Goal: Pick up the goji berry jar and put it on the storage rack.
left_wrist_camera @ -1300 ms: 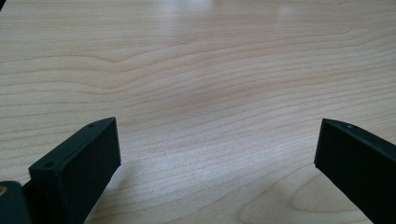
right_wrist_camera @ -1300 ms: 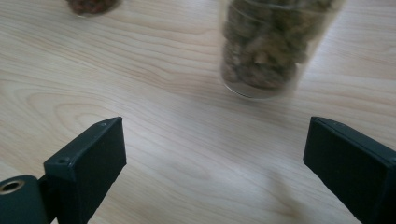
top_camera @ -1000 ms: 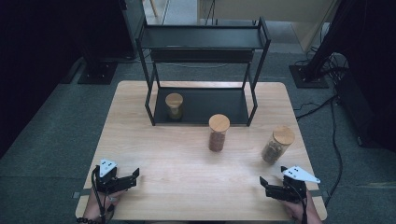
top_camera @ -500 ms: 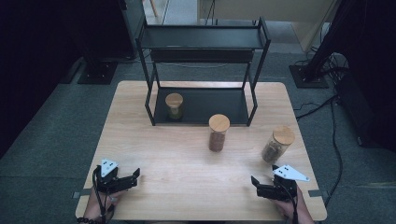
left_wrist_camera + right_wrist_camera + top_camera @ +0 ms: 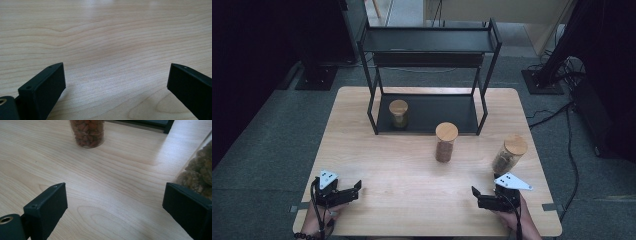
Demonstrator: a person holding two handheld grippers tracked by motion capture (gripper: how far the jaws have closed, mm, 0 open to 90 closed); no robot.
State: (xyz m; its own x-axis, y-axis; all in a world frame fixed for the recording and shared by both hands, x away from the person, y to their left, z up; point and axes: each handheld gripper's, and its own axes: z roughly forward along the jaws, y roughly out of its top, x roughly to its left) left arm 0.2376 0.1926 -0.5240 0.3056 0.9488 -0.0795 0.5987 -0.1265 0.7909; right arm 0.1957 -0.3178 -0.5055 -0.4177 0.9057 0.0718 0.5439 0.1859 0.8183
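Movement since a second ago is small, so read it from left to right. Your left gripper [image 5: 354, 188] sits where it sat, low over the near left part of the table [image 5: 412, 200], and its fingers [image 5: 43, 86] have just been closing a touch; they are nonetheless wide apart, with nothing but bare wood grain between them in the left gripper view. That hand is idle for now.

Next across, the jar in the rack [image 5: 399, 113] stands on the lower shelf of the black rack [image 5: 432, 45], and the middle jar [image 5: 446, 142] of brown nuts stands upright on the table just in front of it; neither has shifted.

Your right gripper [image 5: 478, 197] is the one that changed: it has slid leftward along the near edge, away from the right-hand jar [image 5: 509, 155], which stands just beyond it. Its fingers [image 5: 47, 205] are spread wide and hold nothing. In the right gripper view the middle jar [image 5: 87, 132] is ahead and that right-hand jar [image 5: 200, 172] is close by the right finger, though whether they touch I cannot tell.

So no jar is gripped yet. You seem to be lining up an approach, most likely to carry a jar to the rack.
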